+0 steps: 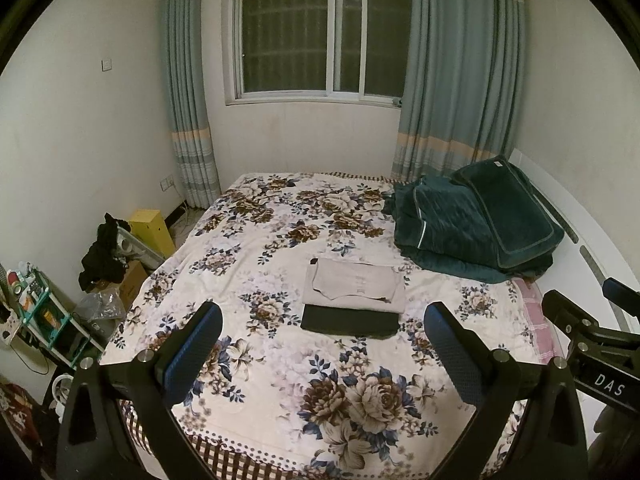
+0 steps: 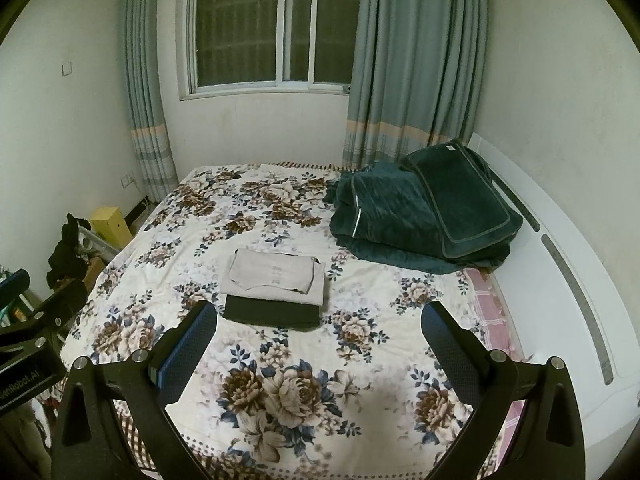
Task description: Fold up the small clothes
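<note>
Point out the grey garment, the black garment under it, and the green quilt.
Grey garment (image 1: pixel 356 286), left wrist view, its middle.
Black garment (image 1: pixel 349 322), left wrist view, its exposed near edge.
Green quilt (image 2: pixel 384 216), right wrist view, its folded top.

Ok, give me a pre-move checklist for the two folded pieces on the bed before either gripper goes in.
1. Left gripper open and holding nothing: ok.
2. Right gripper open and holding nothing: ok.
3. Beige garment folded flat: ok.
4. Beige garment stacked on the black garment, whose near edge sticks out: ok.
5. Floral bedspread bare between grippers and stack: ok.
6. Green blanket pile apart from the stack: ok.
7. More clothes left to fold: cannot tell.
</note>
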